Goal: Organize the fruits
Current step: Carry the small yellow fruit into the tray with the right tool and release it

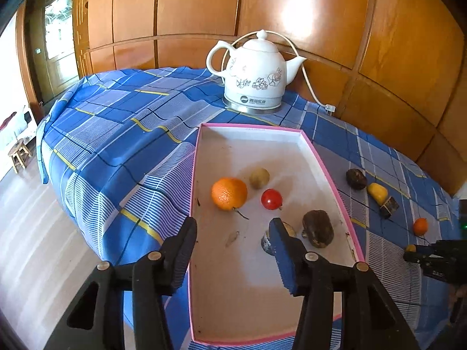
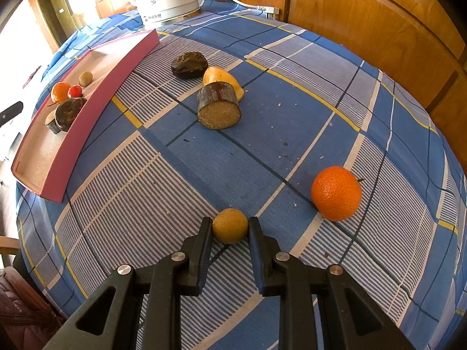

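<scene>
A pink-rimmed white tray (image 1: 329, 172) lies on the blue checked cloth. In it are an orange (image 1: 229, 194), a red round fruit (image 1: 271, 199), a small tan fruit (image 1: 259, 178) and a dark brown fruit (image 1: 318, 227). My left gripper (image 1: 233, 224) hovers open over the tray's near half, with nothing between its fingers. My right gripper (image 2: 230, 223) is shut on a small yellow-brown round fruit (image 2: 230, 226) that rests on the cloth. Beside it lies a second orange (image 2: 336, 193). Farther off are a cut brown piece (image 2: 219, 108), a yellow fruit (image 2: 223, 80) and a dark fruit (image 2: 189, 64).
A white ceramic kettle (image 1: 254, 73) with a cord stands behind the tray, against the wooden wall panels (image 1: 394, 58). The table drops off to the floor (image 1: 35, 233) on the left. The tray's pink wall (image 2: 96, 102) stands left of the loose fruits.
</scene>
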